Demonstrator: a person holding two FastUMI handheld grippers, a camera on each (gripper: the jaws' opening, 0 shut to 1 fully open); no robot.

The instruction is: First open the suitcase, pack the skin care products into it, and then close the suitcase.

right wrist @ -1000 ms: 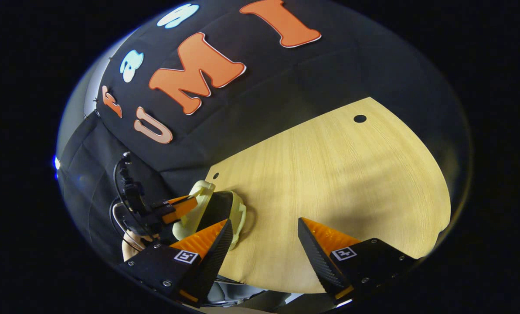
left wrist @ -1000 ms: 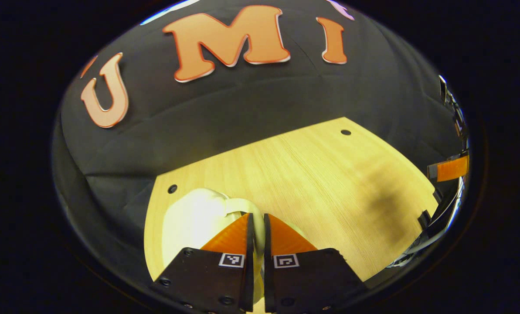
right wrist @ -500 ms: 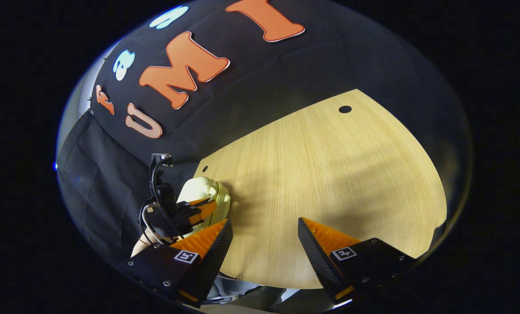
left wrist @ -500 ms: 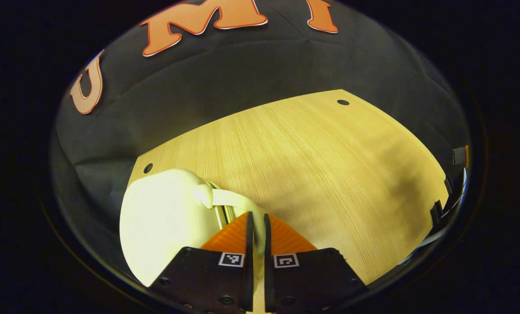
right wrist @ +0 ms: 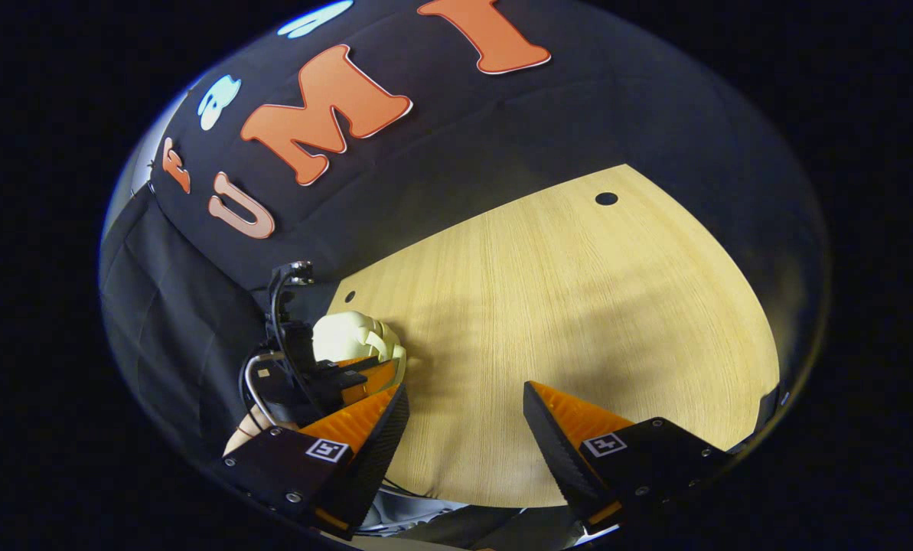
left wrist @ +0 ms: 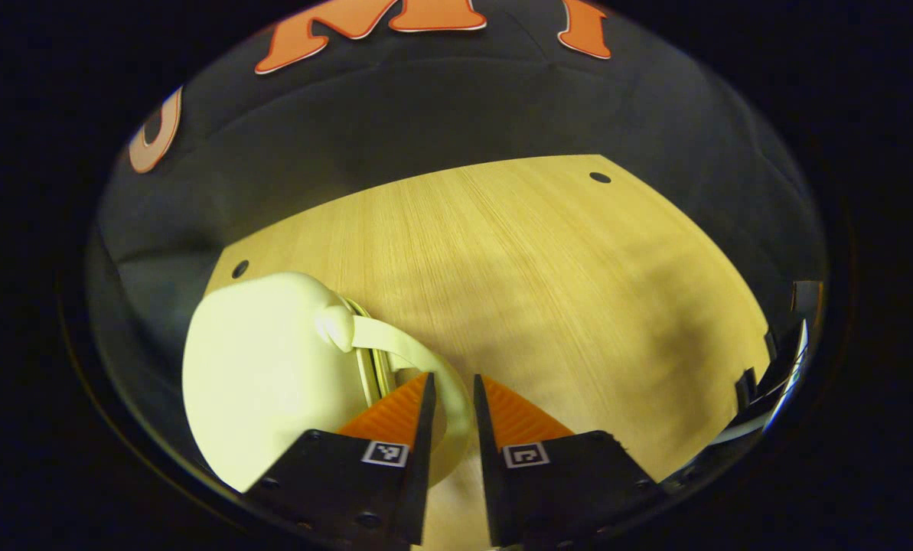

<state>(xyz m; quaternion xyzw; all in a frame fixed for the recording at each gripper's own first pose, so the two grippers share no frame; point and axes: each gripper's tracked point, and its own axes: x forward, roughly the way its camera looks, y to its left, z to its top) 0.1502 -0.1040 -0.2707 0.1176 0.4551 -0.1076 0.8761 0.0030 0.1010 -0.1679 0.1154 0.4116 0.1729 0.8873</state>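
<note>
The cream suitcase (left wrist: 265, 375) lay closed on the wooden table (left wrist: 548, 291) at its near-left corner, close by a small hole in the tabletop; its curved handle (left wrist: 425, 367) ran between the fingers of the left gripper (left wrist: 448, 394), whose jaws stood narrow around it, though contact could not be told; the right gripper (right wrist: 464, 405) hung over the near edge with jaws wide and empty, well right of the suitcase (right wrist: 349, 340); there the left gripper (right wrist: 334, 379) sat against the case.
</note>
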